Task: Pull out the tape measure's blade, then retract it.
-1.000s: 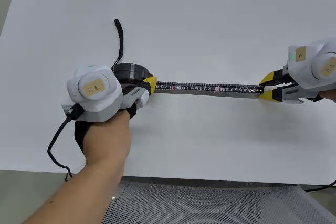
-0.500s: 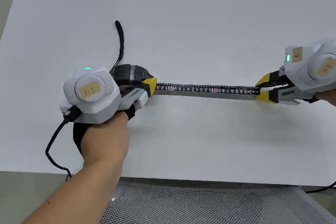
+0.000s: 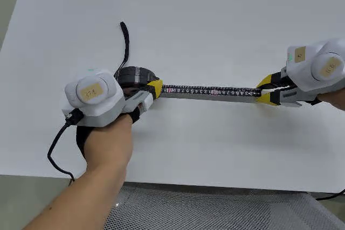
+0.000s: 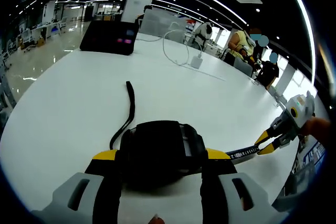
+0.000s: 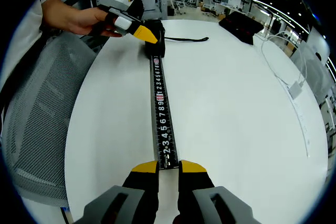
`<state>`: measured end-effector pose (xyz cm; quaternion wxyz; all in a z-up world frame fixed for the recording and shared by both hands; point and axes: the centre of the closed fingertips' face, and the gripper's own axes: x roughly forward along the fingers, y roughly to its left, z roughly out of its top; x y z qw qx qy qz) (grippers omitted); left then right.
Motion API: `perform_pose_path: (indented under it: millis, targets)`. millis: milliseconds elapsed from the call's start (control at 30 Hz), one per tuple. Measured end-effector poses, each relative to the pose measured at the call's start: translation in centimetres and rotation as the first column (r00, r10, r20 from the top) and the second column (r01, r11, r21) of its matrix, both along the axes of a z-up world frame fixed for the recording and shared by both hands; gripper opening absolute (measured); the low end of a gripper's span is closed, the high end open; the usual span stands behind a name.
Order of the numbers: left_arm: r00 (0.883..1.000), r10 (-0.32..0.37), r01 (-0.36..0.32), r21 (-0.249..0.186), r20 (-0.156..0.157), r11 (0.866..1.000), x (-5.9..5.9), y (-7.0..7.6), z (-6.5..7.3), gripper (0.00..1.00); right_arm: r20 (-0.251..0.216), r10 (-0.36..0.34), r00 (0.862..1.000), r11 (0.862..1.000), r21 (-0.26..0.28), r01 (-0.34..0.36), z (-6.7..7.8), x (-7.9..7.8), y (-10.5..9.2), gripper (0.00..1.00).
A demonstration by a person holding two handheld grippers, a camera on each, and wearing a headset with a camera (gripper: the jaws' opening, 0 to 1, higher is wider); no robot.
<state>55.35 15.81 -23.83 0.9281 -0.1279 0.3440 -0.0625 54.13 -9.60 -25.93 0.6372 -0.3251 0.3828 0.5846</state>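
We see the tape measure (image 3: 135, 75), a black one, sitting on the white table (image 3: 215, 20) toward the left of the head view. The left gripper (image 3: 146, 92) has it clamped. In the left gripper view the 2 yellow-tipped jaws press against either side of the tape measure (image 4: 163, 148), closed as far as its body lets them. The left hand (image 3: 108, 141) holds that gripper from the near side, and a black cable (image 3: 56, 152) hangs from it past the table edge.

The blade (image 3: 210, 90) is drawn out and runs to the right, roughly level, with its printed numbers facing up and a grey shadow on the table under it. The right gripper (image 3: 263, 91) holds its far end. In the right gripper view we see the 2 yellow tips nearly together, with the end of the blade (image 5: 159, 108) pinched in the narrow slot between them. From there the blade leads straight away to the tape measure (image 5: 156, 40) and the left gripper (image 5: 137, 29).

A black strap (image 3: 125, 41) trails from the tape measure across the table, away from the person, and lies loose. In the left gripper view the right gripper (image 4: 273, 137) shows at the right, well apart from the tape measure. Farther back on the table lie a dark flat thing (image 4: 109, 38) and a white cord (image 4: 181, 51). Grey mesh (image 3: 215, 211) shows below the near table edge
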Motion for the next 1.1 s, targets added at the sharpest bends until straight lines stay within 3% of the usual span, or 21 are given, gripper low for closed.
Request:
perform_pose_path:
  millis: [1100]
  targets:
    - [1.000,0.002,-0.002,-0.015,0.002,1.000,0.0,0.1,-0.1,0.57,-0.014,0.001,1.000,0.999,0.041,-0.001,0.1,0.3,2.7,0.09]
